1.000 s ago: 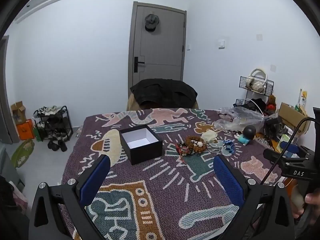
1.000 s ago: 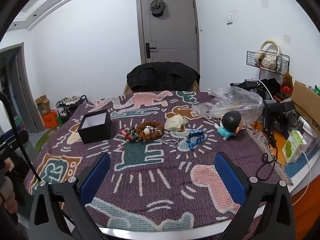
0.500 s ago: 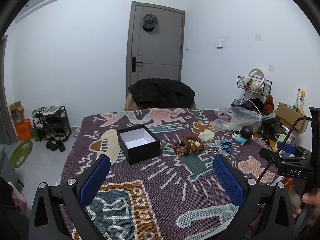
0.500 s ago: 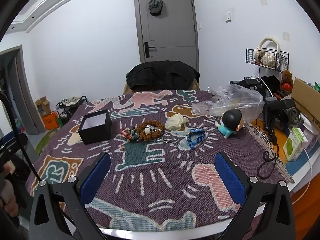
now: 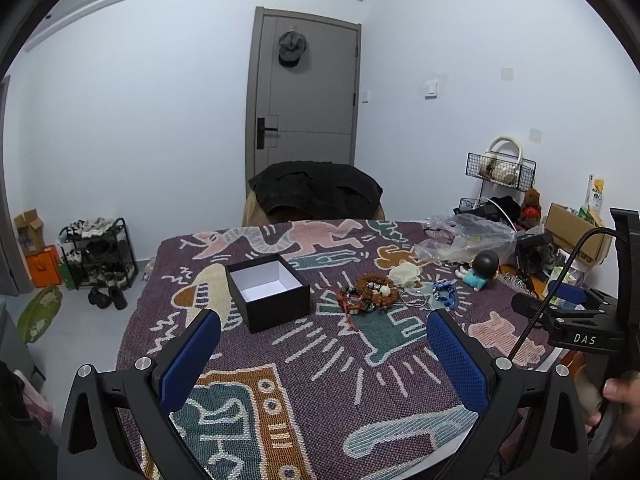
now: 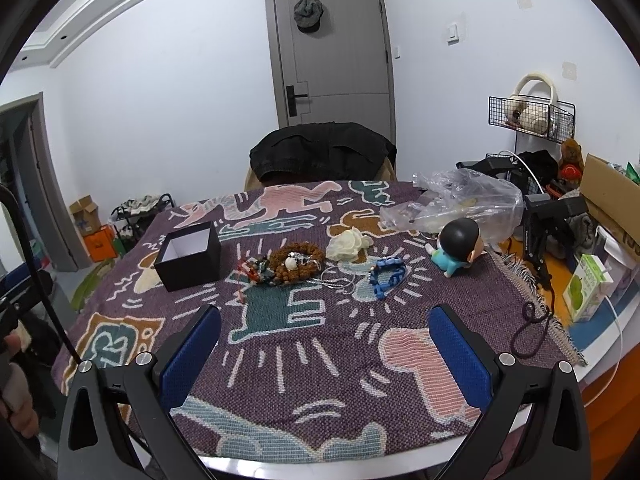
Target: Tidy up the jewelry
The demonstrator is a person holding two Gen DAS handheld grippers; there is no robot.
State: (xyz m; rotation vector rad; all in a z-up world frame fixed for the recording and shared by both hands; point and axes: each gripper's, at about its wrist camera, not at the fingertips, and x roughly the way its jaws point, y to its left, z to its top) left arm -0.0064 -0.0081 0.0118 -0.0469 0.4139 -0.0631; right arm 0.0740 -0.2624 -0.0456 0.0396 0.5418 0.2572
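Observation:
An open black box with a white inside (image 5: 269, 291) (image 6: 189, 253) stands on the patterned cloth. To its right lies a pile of jewelry: a brown bead bracelet (image 5: 377, 288) (image 6: 297, 260), darker mixed beads with a red cord (image 5: 349, 303) (image 6: 252, 272), a thin silver chain (image 6: 340, 280), a blue bracelet (image 5: 444, 293) (image 6: 386, 274) and a cream flower piece (image 5: 405, 273) (image 6: 347, 243). My left gripper (image 5: 323, 354) is open and empty, held above the near part of the table. My right gripper (image 6: 324, 354) is open and empty, near the front edge.
A doll with a black head (image 6: 458, 245) (image 5: 482, 269) and a crumpled clear plastic bag (image 6: 456, 200) lie at the right. A chair with a black jacket (image 6: 322, 152) stands behind the table. A green carton (image 6: 586, 292) and black cable (image 6: 532, 324) sit at the right edge.
Both grippers have drifted slightly, so the table scene has shifted a little in each view. Nothing on the table has moved and both grippers stay open.

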